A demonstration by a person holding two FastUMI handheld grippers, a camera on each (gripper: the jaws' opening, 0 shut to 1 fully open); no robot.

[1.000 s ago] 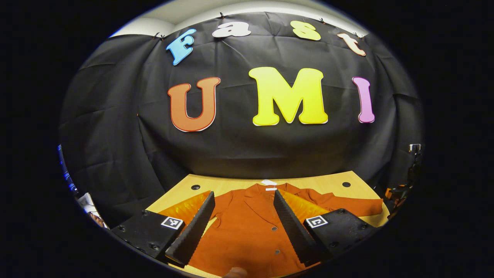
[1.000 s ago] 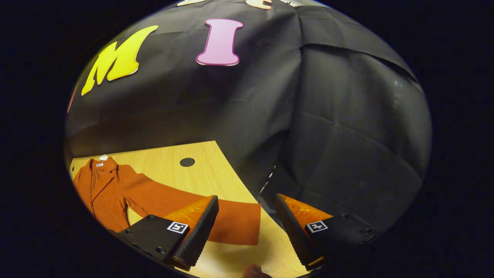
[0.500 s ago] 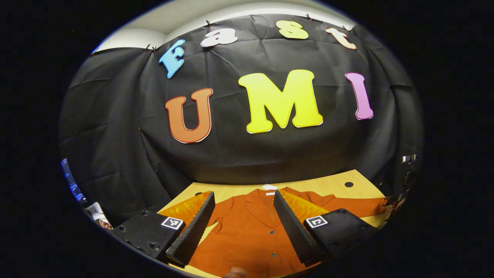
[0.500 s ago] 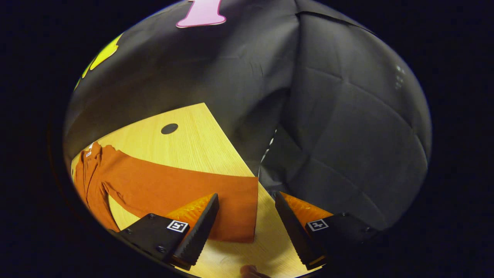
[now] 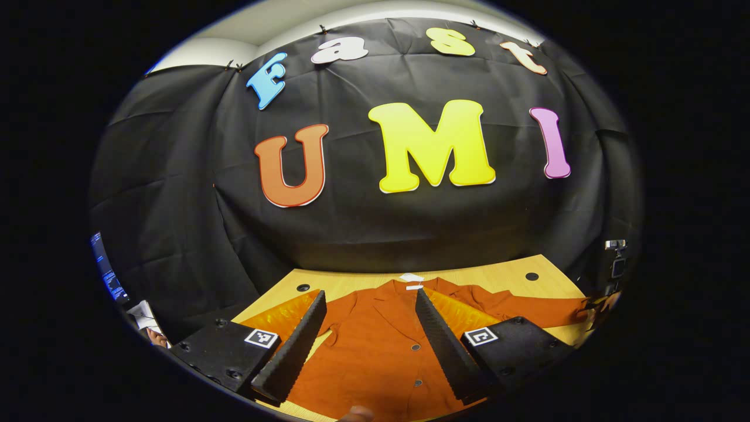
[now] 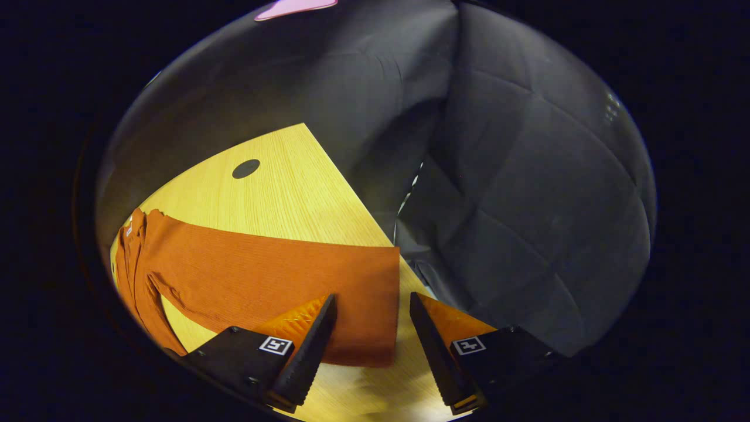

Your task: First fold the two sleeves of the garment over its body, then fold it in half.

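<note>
Rust-orange garment [image 5: 381,346]: lies flat, front up, on the wooden table [image 6: 281,193], collar toward the cloth wall.
Right sleeve [image 6: 275,281]: stretched out to the table's edge, its cuff between the right gripper's fingers; larger in the right gripper view than a second ago.
Right gripper [image 6: 366,346]: jaws wide, empty, has come down closer over the cuff.
Left gripper [image 5: 369,346]: jaws wide, holding nothing, still hovering above the buttoned front, barely shifted.

My right gripper [image 6: 370,346] hangs open over the garment [image 6: 246,278] sleeve cuff [image 6: 375,305], flat on the wood surface [image 6: 281,199].
</note>
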